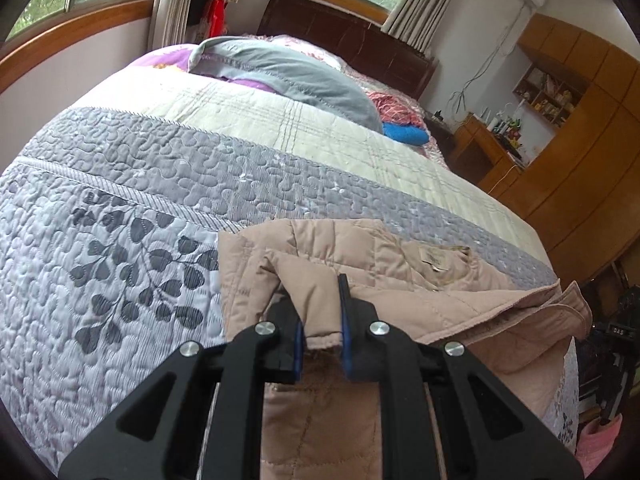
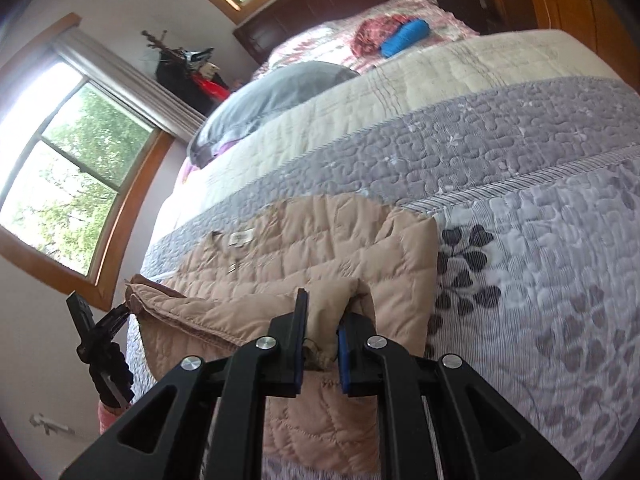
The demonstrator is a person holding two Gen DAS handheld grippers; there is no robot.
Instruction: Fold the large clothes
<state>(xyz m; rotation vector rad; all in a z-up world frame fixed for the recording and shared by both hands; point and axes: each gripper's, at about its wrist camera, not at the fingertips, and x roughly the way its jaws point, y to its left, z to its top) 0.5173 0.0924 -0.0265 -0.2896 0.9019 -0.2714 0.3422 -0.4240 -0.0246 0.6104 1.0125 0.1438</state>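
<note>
Our left gripper [image 1: 322,316] is clenched on a bunched fold of the pink quilted jacket [image 1: 400,264], the blue pads pressing the fabric from both sides. Our right gripper [image 2: 322,330] grips another bunch of the same jacket [image 2: 320,240] in the same way, with cloth crumpled between its pads.

From both grippers the jacket runs away from us onto the bed. It lies at the near edge of the grey patterned bedspread [image 1: 120,240], partly folded, with the collar label [image 1: 434,258] face up on the far side and the lower part hanging over the near edge of the bed. In the left wrist view the bulk of it spreads to the right of the gripper; in the right wrist view it spreads to the left. We judge, then, that the two grips sit at opposite ends of the near hem and the long axis runs across between them, parallel to the bed edge.

The next fold likely turns on that: both held points would travel together toward the collar, so neither hand is the nearer one. Far beyond lie a grey pillow [image 1: 288,76] and a blue bundle [image 1: 404,134], well apart from the jacket.
</note>
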